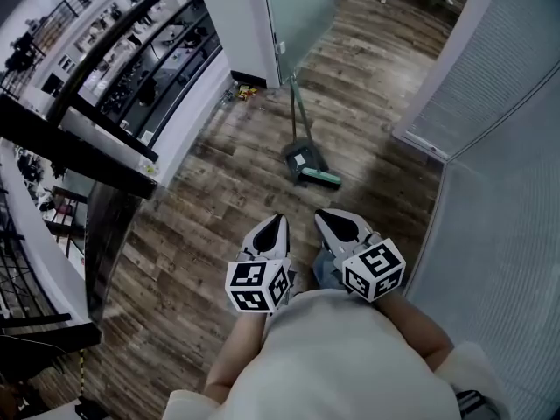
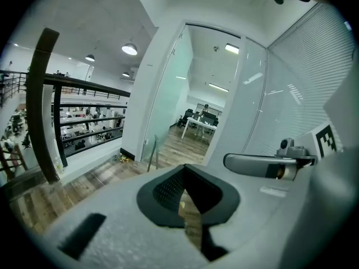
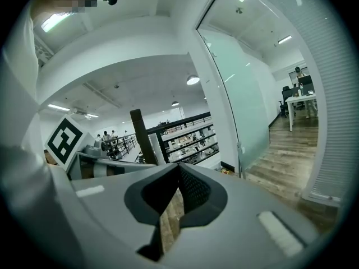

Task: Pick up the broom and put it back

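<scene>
Green-bristled broom: head on the floor straight ahead of my grippers, apart from both; handle runs away from me, leaning up toward the glass door. My left gripper: jaws pressed together, empty. My right gripper: same, slightly nearer.

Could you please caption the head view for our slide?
Shut and empty, left claw and right claw side by side over the floor, short of the broom by the glass panel.
</scene>
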Demonstrator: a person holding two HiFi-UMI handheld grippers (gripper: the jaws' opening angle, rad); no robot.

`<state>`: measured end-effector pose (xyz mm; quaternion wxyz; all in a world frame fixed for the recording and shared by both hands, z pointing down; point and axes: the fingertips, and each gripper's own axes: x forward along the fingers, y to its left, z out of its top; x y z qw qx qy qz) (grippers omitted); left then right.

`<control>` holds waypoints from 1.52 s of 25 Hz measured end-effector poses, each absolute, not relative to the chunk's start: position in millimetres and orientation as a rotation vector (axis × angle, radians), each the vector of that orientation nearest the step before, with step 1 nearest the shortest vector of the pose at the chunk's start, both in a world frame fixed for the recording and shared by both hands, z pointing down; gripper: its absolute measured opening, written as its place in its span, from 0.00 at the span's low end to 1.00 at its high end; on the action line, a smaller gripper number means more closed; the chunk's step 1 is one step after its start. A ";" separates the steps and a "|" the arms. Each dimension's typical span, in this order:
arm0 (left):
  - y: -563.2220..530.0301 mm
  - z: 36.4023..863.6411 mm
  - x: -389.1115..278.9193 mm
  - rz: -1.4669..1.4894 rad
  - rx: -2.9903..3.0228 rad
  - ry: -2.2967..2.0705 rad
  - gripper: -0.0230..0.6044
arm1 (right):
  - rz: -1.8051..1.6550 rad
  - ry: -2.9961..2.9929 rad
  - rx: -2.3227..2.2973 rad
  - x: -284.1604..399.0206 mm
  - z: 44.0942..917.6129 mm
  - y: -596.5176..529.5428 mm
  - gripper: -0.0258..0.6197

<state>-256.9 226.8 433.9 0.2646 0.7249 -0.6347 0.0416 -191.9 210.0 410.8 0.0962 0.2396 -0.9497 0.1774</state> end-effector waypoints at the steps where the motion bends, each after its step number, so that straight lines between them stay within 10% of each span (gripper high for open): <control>1: 220.6 433.5 -257.1 0.112 1.959 -1.715 0.04 | 0.527 -2.813 0.710 -192.3 410.6 203.4 0.05; 38: 27.7 426.9 -272.2 0.002 1.730 -1.931 0.04 | 0.443 -2.802 0.441 -192.8 412.7 -15.6 0.05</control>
